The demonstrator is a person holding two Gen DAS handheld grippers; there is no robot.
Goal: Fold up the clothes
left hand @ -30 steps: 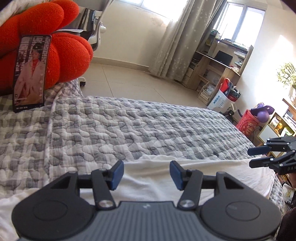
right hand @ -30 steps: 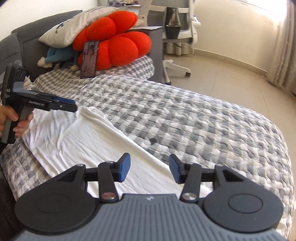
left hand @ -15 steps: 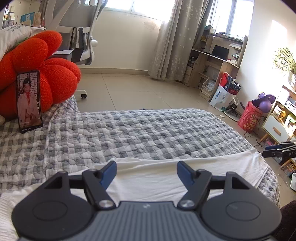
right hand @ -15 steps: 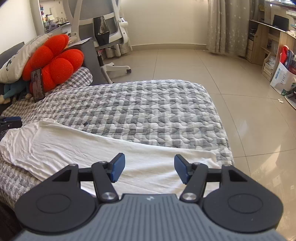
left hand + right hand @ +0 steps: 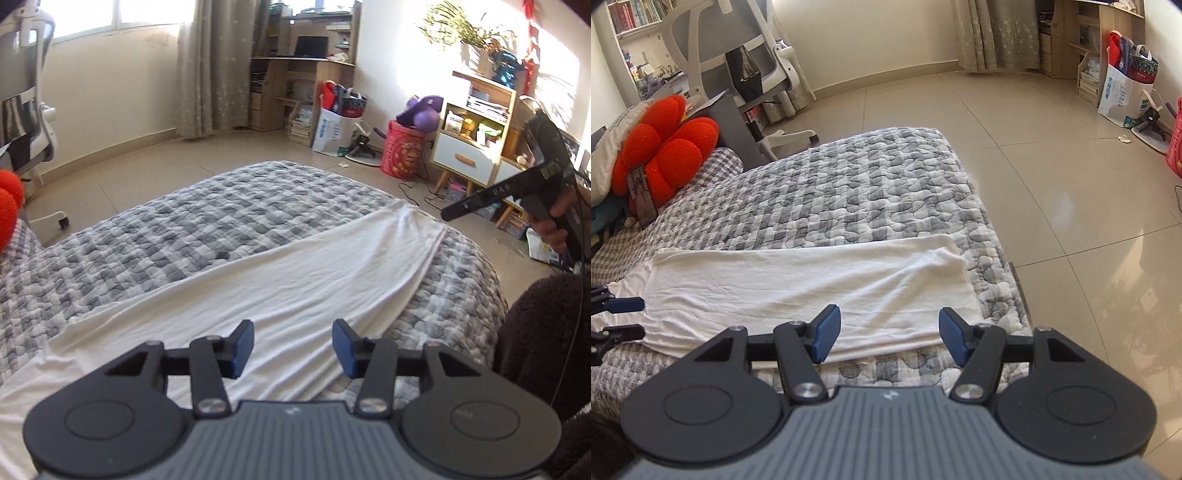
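A white garment (image 5: 280, 280) lies folded into a long strip along the near edge of the grey checked quilt (image 5: 207, 221); it also shows in the right wrist view (image 5: 798, 291). My left gripper (image 5: 293, 345) is open and empty, held above the strip's left part. My right gripper (image 5: 888, 339) is open and empty, held above the strip's right end near the bed corner. The right gripper also shows in the left wrist view (image 5: 480, 201), off the bed's end. The left gripper shows at the edge of the right wrist view (image 5: 624, 319), open.
A red flower cushion (image 5: 665, 147) with a phone (image 5: 642, 195) leaning on it sits at the bed head. An office chair (image 5: 753, 74) stands beyond the bed. A bedside cabinet (image 5: 472, 147), red bin (image 5: 402, 149) and bags stand past the foot. Tiled floor (image 5: 1052, 166) lies to the right.
Both grippers have pulled back and swung right, away from each other's end. The left view has turned from the cushion toward the bed's foot. Both stay open.
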